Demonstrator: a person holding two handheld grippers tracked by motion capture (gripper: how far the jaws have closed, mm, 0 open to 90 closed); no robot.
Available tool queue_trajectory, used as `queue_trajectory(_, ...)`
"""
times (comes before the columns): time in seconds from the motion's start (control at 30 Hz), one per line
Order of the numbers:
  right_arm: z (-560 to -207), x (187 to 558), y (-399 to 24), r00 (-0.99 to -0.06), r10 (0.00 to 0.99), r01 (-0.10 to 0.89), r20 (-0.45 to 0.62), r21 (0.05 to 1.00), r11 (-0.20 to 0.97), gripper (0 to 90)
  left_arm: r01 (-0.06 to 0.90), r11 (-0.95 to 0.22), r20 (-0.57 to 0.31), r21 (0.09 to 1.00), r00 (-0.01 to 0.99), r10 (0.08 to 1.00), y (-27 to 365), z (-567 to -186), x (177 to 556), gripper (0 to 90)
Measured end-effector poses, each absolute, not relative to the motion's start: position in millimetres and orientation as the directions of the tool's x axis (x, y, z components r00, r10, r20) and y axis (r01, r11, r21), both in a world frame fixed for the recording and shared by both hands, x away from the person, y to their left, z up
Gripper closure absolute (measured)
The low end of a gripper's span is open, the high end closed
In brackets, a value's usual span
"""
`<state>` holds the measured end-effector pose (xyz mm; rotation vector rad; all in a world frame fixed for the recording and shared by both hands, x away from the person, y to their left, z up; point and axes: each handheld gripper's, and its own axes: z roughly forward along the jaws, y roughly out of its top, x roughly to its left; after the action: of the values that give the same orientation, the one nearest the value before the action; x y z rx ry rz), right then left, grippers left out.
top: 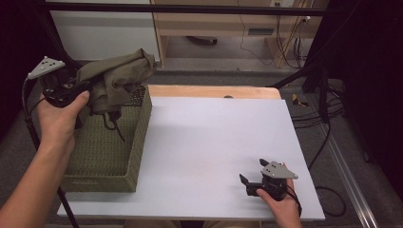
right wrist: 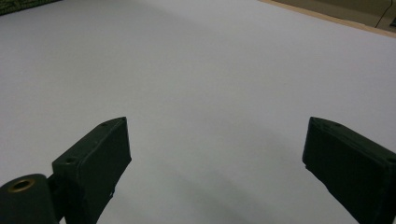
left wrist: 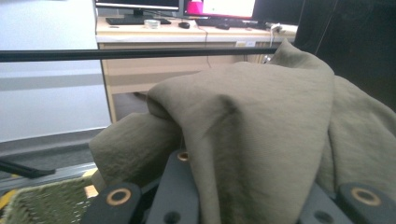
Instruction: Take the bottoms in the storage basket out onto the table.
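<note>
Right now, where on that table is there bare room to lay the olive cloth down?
The wide white sheet lies bare between the woven basket at its left and the right gripper resting open near the front right corner. The left side is crowded: the left gripper holds the cloth bunched above the basket.

A white table (top: 209, 142) stands before a wooden desk (left wrist: 187, 37) bearing monitors (left wrist: 137, 4).
</note>
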<state>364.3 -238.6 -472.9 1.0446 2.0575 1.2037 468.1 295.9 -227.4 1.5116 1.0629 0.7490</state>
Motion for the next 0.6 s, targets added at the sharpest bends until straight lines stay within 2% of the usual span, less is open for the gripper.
queue_trajectory(0.33,-472,364,-239,-0.562,0.825,0.351,-0.057,0.887,0.300,7.7,0.226,0.001,-0.101,0.974,0.432,0.896,271,-217,473,83.2)
queue_trajectory(0.6,-472,365,-239,-0.564,0.823,0.347,-0.058,0.889,0.300,7.7,0.221,-0.037,-0.071,0.975,0.464,0.883,246,-212,478,83.2)
